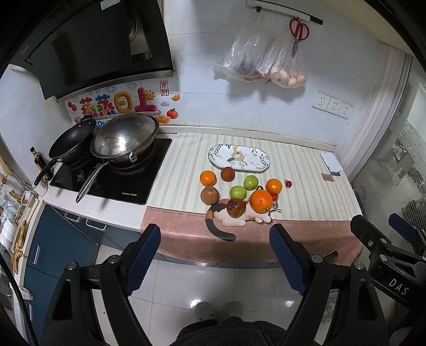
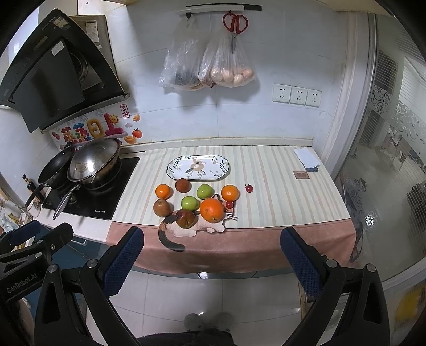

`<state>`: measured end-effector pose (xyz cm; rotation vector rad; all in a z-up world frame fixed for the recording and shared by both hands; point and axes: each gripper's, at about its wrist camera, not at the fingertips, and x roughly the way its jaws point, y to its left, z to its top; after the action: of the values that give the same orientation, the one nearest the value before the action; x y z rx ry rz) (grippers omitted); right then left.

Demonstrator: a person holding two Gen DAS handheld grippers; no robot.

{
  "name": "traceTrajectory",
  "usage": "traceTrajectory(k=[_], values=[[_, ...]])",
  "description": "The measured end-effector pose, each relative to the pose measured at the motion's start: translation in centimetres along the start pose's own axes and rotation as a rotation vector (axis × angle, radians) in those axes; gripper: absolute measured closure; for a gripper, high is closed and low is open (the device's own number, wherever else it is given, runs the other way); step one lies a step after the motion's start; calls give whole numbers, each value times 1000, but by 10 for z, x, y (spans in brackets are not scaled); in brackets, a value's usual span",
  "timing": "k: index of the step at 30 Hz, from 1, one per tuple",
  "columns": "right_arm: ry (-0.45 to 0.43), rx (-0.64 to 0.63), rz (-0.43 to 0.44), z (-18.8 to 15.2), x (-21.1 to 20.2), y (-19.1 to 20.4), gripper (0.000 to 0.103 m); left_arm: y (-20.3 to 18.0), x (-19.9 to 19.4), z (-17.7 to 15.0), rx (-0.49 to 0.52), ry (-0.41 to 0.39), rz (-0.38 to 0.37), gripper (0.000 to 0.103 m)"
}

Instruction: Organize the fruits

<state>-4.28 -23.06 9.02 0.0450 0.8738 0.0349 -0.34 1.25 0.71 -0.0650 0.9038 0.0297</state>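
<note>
Fruit lies in a loose cluster on the striped counter cloth: a big orange (image 1: pixel 261 201) (image 2: pixel 211 210), two smaller oranges (image 1: pixel 208 178) (image 2: pixel 230 192), two green apples (image 1: pixel 250 182) (image 2: pixel 190 203), a dark red apple (image 1: pixel 236 207) (image 2: pixel 185 218), a brown pear (image 1: pixel 209 195) (image 2: pixel 161 207) and a brown round fruit (image 1: pixel 227 174) (image 2: pixel 183 185). Behind them sits an oval patterned plate (image 1: pixel 255 164) (image 2: pixel 221 170) with nothing on it. My left gripper (image 1: pixel 215 250) and right gripper (image 2: pixel 211 256) both hang open over the floor, short of the counter edge, with nothing between their fingers.
A cat-shaped mat (image 1: pixel 231 221) (image 2: pixel 186 231) lies under the nearest fruit. Small red cherries (image 1: pixel 288 183) (image 2: pixel 249 188) sit to the right. Two pans (image 1: pixel 125 138) (image 2: pixel 93 159) stand on the hob at left. Bags (image 2: pixel 207 66) and scissors (image 2: pixel 234 24) hang on the wall.
</note>
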Motion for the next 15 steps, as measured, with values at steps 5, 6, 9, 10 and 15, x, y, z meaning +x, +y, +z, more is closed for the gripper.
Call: traceTrajectory(k=[5,6,9,10,15], values=[[-2,1,0,2,-1,0,0,-2,-7,0,1,-4,0,19],[-3,2,2,2,-1,0,0,-2,-7,0,2,-6,3,19],[-3,1,3,3,-3,-1,0,-5,-12,4,4,-7,5,19],[-2,1,4,4,-2,0,0,-5,-12,3,5,-9,6,19],[-3,2,6,4,-2,0,0,-6,-14,4,6,-9,5,19]])
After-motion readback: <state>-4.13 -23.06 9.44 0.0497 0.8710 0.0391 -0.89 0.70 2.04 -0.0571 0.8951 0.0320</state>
